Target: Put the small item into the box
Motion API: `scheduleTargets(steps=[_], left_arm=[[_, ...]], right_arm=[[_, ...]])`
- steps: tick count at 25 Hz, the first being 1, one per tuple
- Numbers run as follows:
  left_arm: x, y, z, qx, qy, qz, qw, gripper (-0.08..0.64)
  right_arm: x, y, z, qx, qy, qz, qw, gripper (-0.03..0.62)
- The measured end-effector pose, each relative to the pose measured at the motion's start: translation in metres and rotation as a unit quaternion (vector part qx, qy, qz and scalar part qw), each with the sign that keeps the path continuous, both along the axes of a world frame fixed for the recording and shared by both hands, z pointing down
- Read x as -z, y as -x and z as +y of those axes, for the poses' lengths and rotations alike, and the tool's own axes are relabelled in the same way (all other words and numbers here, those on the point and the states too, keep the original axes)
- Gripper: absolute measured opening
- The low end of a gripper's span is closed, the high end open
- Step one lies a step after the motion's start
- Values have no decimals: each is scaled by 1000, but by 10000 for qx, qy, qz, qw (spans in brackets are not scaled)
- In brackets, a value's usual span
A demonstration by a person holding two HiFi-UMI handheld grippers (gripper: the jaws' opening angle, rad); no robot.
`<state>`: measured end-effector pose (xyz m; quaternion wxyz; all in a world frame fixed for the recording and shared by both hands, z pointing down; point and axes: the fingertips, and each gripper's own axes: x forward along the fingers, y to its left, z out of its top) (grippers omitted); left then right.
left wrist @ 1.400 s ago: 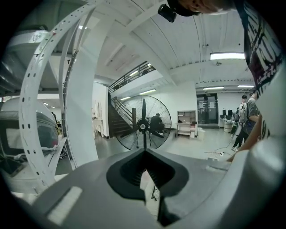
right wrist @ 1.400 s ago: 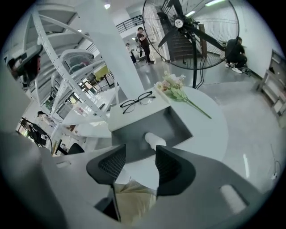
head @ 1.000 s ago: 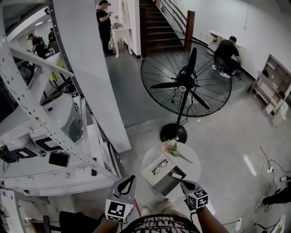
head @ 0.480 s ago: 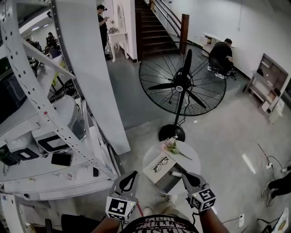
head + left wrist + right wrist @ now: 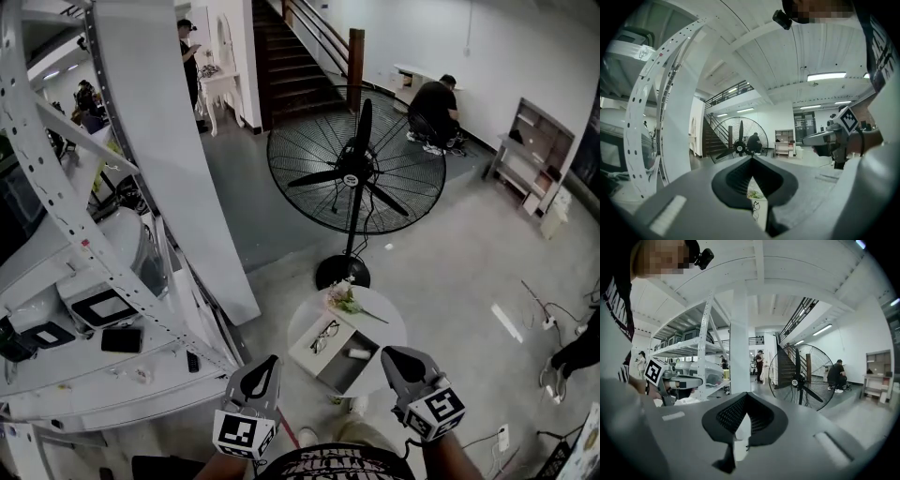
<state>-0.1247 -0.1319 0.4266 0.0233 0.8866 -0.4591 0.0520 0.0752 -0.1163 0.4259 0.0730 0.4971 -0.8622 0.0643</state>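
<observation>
A small round white bench (image 5: pixel 382 328) stood alone on pale grey floor. To its right the floor was open, and thin cables (image 5: pixel 548 314) trailed well out in that direction. The black round base (image 5: pixel 340 272) of one large black wire-caged pedestal fan (image 5: pixel 354 169) stood just beyond the bench's far edge. To the left a broad white column (image 5: pixel 164 141) and a white perforated-metal shelving rack (image 5: pixel 56 216) closed that side in. One open grey-lined rectangular box (image 5: pixel 336 371) sat on the bench at its near side, reaching the near rim. Its pale flap (image 5: pixel 305 345) was laid out flat to the left and carried one pair of dark-framed spectacles (image 5: pixel 324 336). The one small white stubby item (image 5: pixel 358 353) lay inside the box, against its far right edge. One sprig of pale flowers (image 5: pixel 342 300) lay at the bench's far edge. Two grey tongs hung near the person's body, short of the bench's near rim. The left tongs (image 5: pixel 270 362) were left of the box, the right tongs (image 5: pixel 394 358) just right of it, and they were well apart from each other. Each gripper view showed its tongs pressed together at the tips and pinching nothing. Two people were plain farther off: one crouching by the far wall (image 5: pixel 433 105) and one standing by the stairs (image 5: pixel 187 56).
</observation>
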Motion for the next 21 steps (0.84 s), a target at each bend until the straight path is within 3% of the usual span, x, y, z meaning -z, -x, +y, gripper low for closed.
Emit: scheduleTargets(steps=[9, 21], left_arm=[[5, -6, 0, -99, -23, -19, 9999, 2], [-1, -28, -33, -48, 42, -172, 9998, 2]], right_arm=[[-9, 6, -1, 16, 141, -102, 9998, 28], [-34, 6, -39, 398, 380, -140, 9984, 28]])
